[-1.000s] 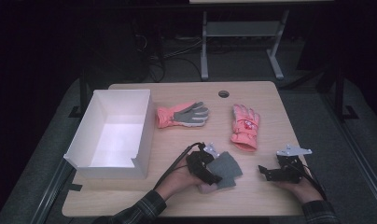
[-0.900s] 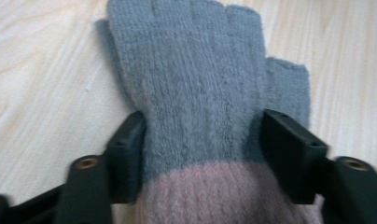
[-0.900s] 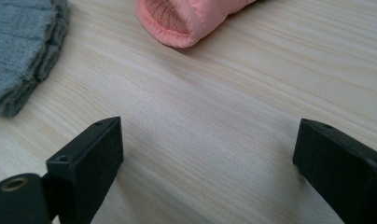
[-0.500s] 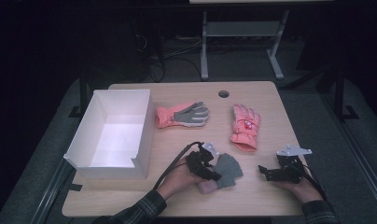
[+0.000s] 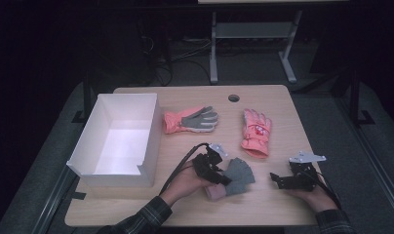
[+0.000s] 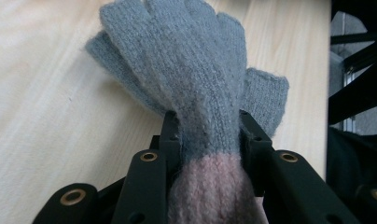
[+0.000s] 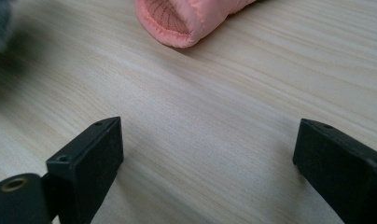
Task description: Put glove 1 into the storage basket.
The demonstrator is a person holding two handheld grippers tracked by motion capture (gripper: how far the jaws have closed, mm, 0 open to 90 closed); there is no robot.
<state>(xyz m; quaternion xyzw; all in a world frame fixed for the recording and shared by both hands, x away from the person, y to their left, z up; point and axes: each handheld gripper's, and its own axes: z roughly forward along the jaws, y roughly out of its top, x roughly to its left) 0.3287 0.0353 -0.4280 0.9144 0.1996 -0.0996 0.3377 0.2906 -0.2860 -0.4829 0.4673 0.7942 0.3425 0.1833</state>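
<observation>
Nearest the person, the left gripper (image 5: 223, 176) is pinching the grey glove (image 5: 238, 175) just above its pink cuff (image 6: 210, 186), its jaws having just been closing with the knit between them; in the left gripper view the pads are pressing in on both sides of the wrist while the fingers are fanning out ahead on the bench (image 5: 195, 209). The glove is lying at the near middle of the bench, and it looks doubled, with a second grey layer showing beneath, so I cannot tell whether one glove or a pair is being held. Beside it the right gripper (image 5: 278, 179) is resting low on the bench with its jaws spread wide and nothing between them. Just beyond it the pink glove (image 5: 256, 132) is lying with its open cuff toward that gripper. Farther left, the palm-up glove (image 5: 190, 120) is lying near the white box (image 5: 151, 136), which is standing open at the far left. The likely aim is carrying the grey glove into the box. The risk is that the soft knit is slipping through a grip taken on a narrow bunch, or that the lower layer is dropping away on lifting. The trailing fingers could also be catching the box wall and dragging the glove out.
</observation>
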